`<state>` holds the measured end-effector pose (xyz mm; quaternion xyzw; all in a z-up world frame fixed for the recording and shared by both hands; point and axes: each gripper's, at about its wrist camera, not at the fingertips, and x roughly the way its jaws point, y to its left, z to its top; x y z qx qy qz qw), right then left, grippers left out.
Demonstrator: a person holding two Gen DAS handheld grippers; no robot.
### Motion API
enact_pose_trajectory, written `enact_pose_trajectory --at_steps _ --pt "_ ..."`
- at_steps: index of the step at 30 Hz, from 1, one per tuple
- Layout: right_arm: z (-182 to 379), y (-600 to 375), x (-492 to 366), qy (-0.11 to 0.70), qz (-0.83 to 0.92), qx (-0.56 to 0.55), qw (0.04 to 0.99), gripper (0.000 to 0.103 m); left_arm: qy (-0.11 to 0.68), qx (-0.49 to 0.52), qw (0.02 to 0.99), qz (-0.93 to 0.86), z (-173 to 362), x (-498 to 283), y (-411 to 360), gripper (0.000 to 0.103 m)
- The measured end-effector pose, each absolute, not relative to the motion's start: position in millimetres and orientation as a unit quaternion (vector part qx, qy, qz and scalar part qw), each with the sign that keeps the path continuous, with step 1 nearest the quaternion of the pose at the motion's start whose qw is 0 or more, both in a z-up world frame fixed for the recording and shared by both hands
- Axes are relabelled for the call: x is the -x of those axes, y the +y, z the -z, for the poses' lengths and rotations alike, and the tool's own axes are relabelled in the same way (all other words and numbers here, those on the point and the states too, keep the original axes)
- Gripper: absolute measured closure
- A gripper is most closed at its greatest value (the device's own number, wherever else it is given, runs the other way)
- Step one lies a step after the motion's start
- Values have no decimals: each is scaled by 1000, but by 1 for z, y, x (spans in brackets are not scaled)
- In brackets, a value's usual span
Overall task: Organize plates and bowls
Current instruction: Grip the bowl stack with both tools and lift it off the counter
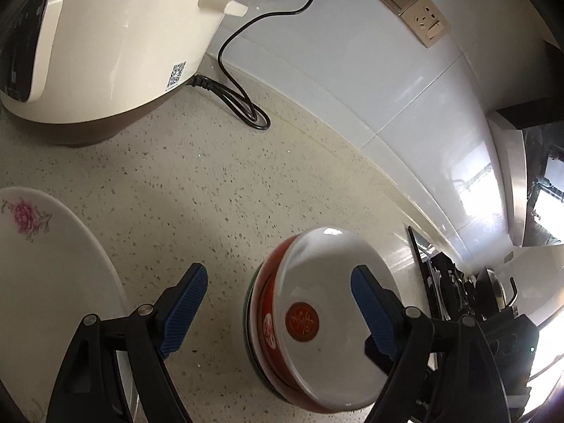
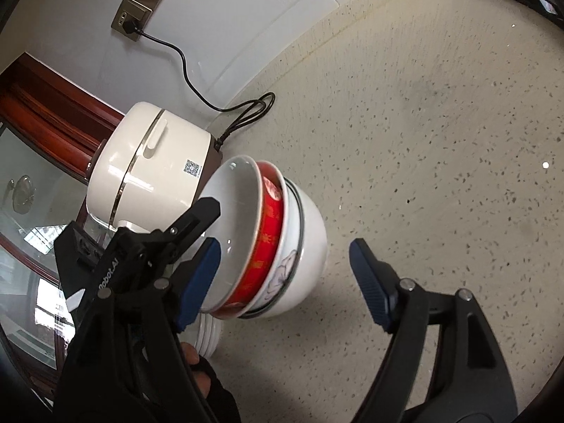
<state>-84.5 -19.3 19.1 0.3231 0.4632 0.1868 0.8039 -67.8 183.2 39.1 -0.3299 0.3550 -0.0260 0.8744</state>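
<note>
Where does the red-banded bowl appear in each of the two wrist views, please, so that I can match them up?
Left wrist view: the red-banded bowl sits low and right of centre, topmost in a nested stack on the speckled counter.
Right wrist view: the same bowl sits near the centre, left of the middle, nested in white bowls.
Shared landmark: the cream rice cooker, upper left in the left view, is left of the stack in the right.

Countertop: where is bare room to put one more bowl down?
Free: the speckled beige countertop right of the stacked white and red bowls, up to the tiled wall. Another patch lies between the cream rice cooker, the flowered white plate and the bowls. Crowded: around the black power cord.
</note>
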Motion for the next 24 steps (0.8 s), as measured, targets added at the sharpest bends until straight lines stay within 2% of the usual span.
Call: enact_pose_trajectory --at_steps 14,24 --pt "-4 -11 70 482 -216 -334 781 26 374 265 888 9 -41 47 175 19" --pt "2 -11 71 492 -231 -366 756 30 432 231 872 1 -34 36 171 22"
